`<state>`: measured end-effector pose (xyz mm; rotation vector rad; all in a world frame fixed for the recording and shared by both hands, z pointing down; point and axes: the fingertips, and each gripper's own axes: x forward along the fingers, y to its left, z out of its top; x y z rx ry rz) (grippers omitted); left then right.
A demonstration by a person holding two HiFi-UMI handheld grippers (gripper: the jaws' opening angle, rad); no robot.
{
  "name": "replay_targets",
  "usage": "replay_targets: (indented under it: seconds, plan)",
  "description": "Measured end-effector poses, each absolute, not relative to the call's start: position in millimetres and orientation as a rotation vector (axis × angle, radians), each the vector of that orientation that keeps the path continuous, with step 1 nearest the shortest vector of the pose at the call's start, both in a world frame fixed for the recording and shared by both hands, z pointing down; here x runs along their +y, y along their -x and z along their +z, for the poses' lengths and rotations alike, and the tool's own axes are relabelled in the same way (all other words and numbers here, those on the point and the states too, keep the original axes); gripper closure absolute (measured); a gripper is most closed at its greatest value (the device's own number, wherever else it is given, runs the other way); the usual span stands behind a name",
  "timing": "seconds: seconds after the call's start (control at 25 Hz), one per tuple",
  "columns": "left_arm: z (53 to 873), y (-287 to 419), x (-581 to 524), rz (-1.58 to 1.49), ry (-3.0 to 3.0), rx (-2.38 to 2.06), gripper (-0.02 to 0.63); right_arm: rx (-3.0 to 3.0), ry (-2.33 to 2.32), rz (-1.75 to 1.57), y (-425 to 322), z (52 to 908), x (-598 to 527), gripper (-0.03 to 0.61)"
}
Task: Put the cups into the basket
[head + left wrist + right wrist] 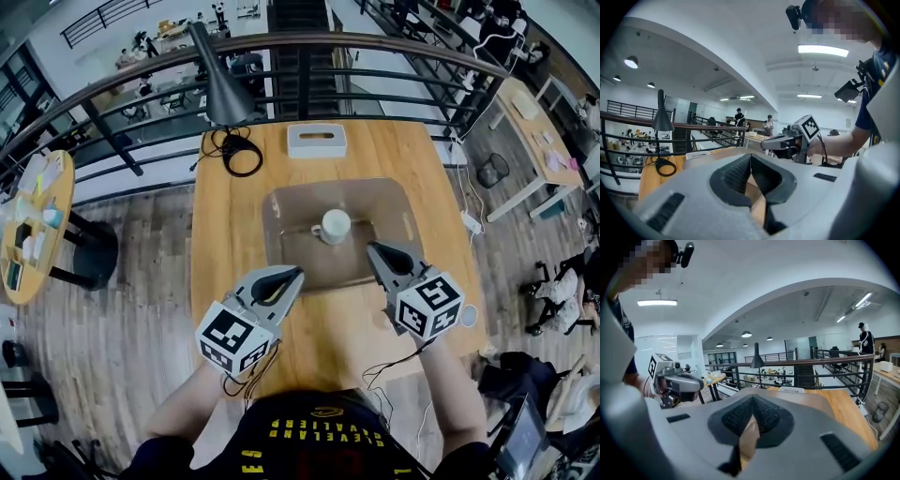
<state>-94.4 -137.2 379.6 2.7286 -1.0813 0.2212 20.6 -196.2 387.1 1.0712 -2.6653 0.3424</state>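
both grippers are closed tight, nothing between the jaws in either gripper view. left gripper [294, 274] hangs over the near-left part of the table [216, 234], its tip just over the near-left edge of the brown mat [281, 211]. right gripper [374, 249] is over the mat's near-right part, tip angled in toward the cup [335, 226].

the cup is white, upright and about mid-mat, with its handle toward its left. it stands between the two tips and a little beyond them, nearer the right one. neither gripper touches it.

room to move: the mat surface around the cup is bare, so i have open space on its left, right and far side.

the far part of the table holds a white tissue box [317, 140] near the far edge. a coiled black cable [240, 152] and a black lamp [221, 82] sit toward the far-left corner. the railing [375, 77] runs right behind that edge.

left and right table edges drop to the wood floor [141, 253]. a round side table [37, 220] stands well off to the left.

there's a small pale round thing [468, 315] at the near-right table edge, half hidden behind the right gripper's marker cube [429, 305]. i can't tell what it is.
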Motion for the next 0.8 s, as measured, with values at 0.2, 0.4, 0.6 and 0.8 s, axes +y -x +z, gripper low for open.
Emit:
replay_targets:
  seconds: [0.2,0.4,0.6,0.8]
  plan:
    - [399,111,-103,0.168,-2.638,-1.124,0.603,-2.676,-1.137,0.36,-21,390,-152,0.566]
    - [401,114,-69,0.181,-2.659,-1.133,0.603,-2.639,-1.229,0.431,-28,401,-110,0.566]
    - [423,125,-54,0.221,-2.633,-1.189,0.603,-2.599,-1.296,0.423,-22,413,-86,0.566]
    - [437,123,-31,0.239,-2.604,-1.155,0.603,-2.61,-1.334,0.355,-3,411,-67,0.566]
